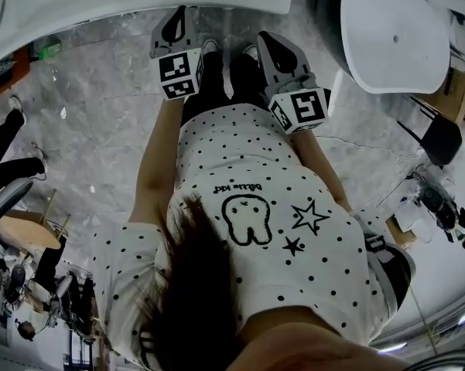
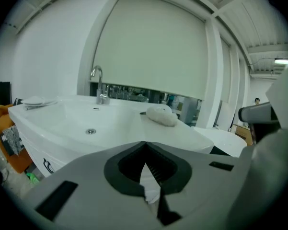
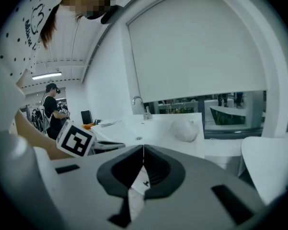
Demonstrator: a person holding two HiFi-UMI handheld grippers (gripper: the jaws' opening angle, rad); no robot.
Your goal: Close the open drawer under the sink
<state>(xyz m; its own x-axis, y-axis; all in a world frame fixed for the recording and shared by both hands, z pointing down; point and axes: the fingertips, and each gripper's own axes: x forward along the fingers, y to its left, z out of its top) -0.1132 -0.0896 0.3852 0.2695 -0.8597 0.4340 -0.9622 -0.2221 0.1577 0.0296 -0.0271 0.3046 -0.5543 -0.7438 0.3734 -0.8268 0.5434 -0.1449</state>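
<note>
Left gripper (image 2: 144, 143): jaws together, nothing between them.
Right gripper (image 3: 143, 148): jaws together, nothing between them.
Drawer: likely the white front (image 2: 38, 158) under the sink (image 2: 116, 121) near edge. It lies ahead of and below both grippers, and the left one seems nearer.

White, black-dotted shirt (image 1: 263, 207) with tooth-and-star print; grey left tongs (image 1: 181, 12) and right tongs (image 1: 263, 39) bear black-and-white marker cubes (image 1: 178, 72).

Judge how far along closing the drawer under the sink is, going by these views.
Done, it seems: nothing juts out beneath the sink in the head view, and the cabinet front looks flush. In hand: nothing; left gripper and right gripper are shut and empty. Left: probably nothing, though the cabinet front barely shows.
</note>
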